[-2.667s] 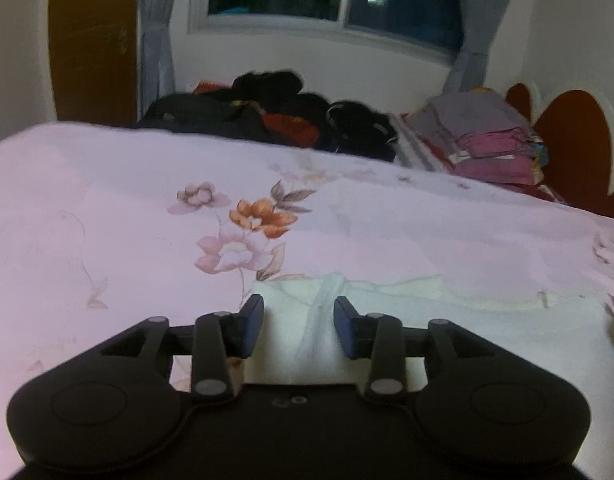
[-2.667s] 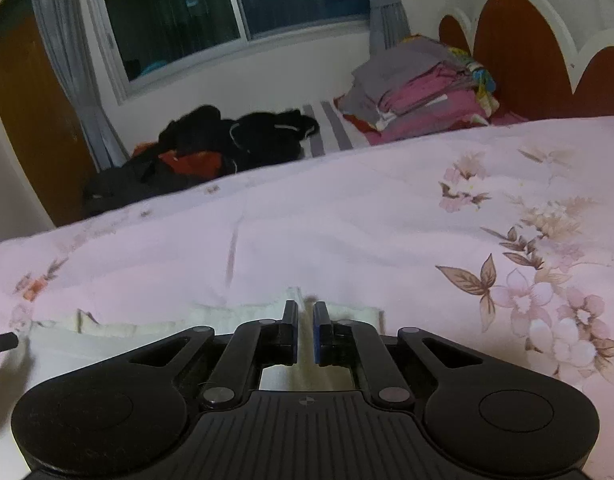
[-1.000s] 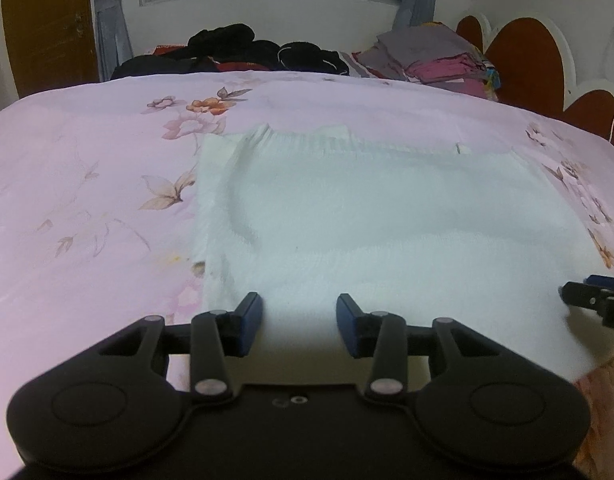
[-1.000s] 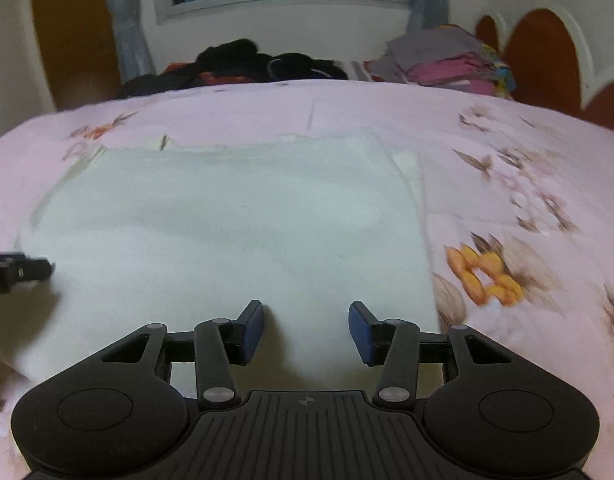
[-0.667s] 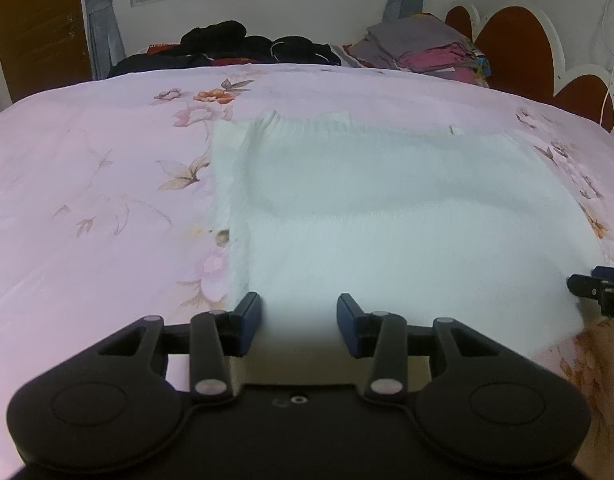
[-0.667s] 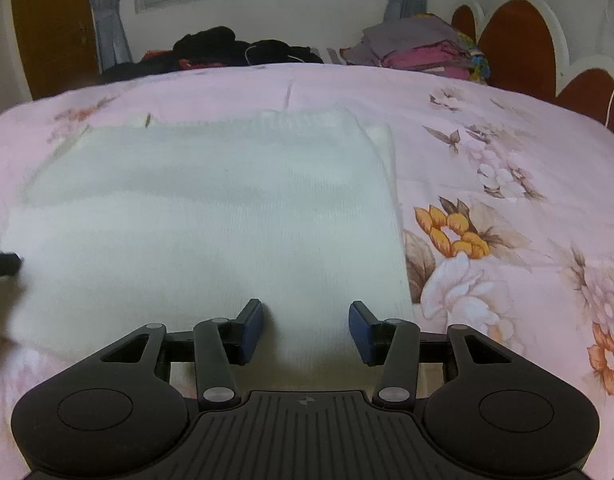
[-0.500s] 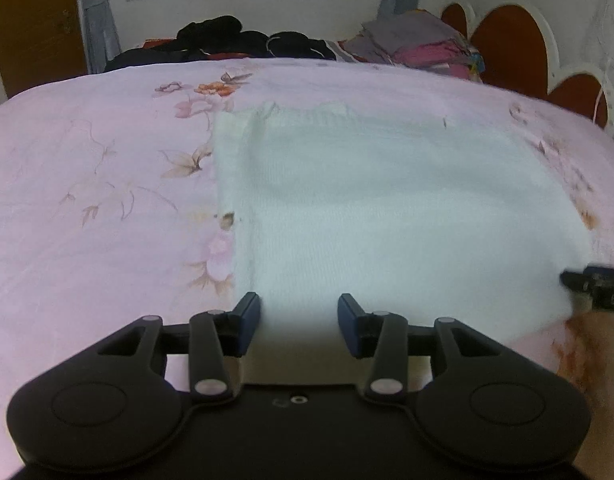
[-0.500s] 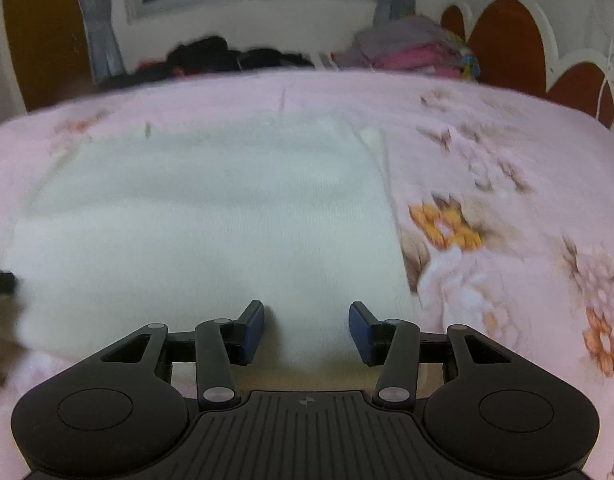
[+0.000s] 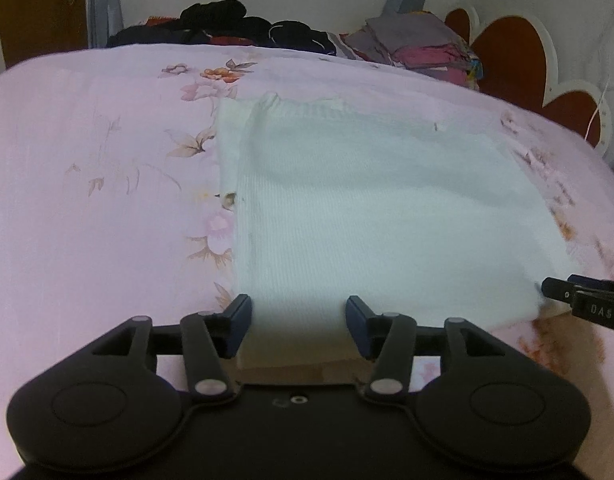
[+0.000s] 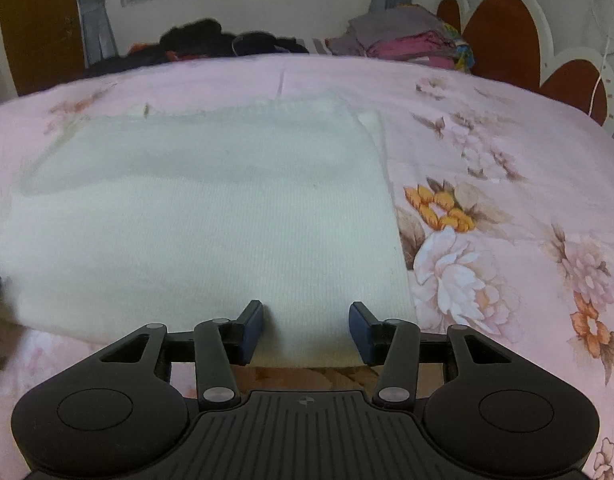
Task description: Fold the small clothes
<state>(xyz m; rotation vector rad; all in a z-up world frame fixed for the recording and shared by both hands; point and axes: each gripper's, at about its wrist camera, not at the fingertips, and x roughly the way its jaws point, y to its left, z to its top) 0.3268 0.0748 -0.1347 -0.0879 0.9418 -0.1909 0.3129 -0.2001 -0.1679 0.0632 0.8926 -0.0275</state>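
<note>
A white knit garment lies folded flat on the pink floral bedsheet; it also fills the middle of the right wrist view as the garment. My left gripper is at the garment's near left edge. Its jaws are opening, the cloth edge lies between them, and the pads do not press on it. My right gripper stands open over the near right edge, with cloth between its fingers but not pinched. The right gripper's tip shows at the garment's near right corner in the left wrist view.
A pile of dark clothes and a stack of folded clothes lie at the far side of the bed. A brown-and-white scalloped headboard stands to the right. A window, curtains and a wooden door are behind.
Both grippers have shifted along the bed while staying at the garment's near edge, which now sits closer in view. The left jaws stand a little wider apart; the right jaws are unchanged.
</note>
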